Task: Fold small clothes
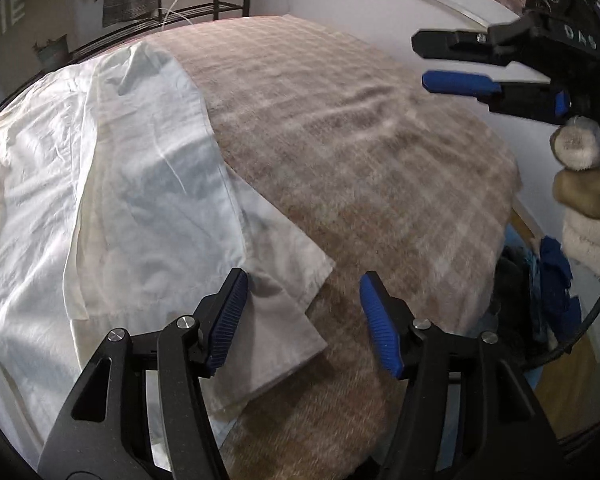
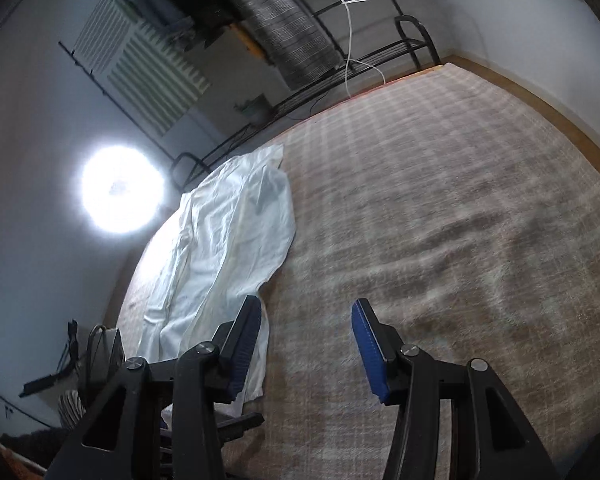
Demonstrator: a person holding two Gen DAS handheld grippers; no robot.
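A white garment (image 1: 112, 184) lies spread and wrinkled on a plaid brown blanket (image 1: 360, 168). My left gripper (image 1: 304, 288) is open and empty, just above the garment's near right corner. My right gripper (image 1: 420, 62) shows at the upper right of the left wrist view, open, held in a gloved hand above the blanket's right side. In the right wrist view the right gripper (image 2: 306, 316) is open and empty above the blanket (image 2: 440, 220), with the garment (image 2: 228, 240) to its left.
The blanket covers a bed with a wooden frame (image 2: 540, 104) beside a white wall. A black metal rack (image 2: 340, 72) stands beyond the bed's far end. Blue clothes (image 1: 552, 288) lie off the bed's right side. A bright lamp (image 2: 120, 188) glares at left.
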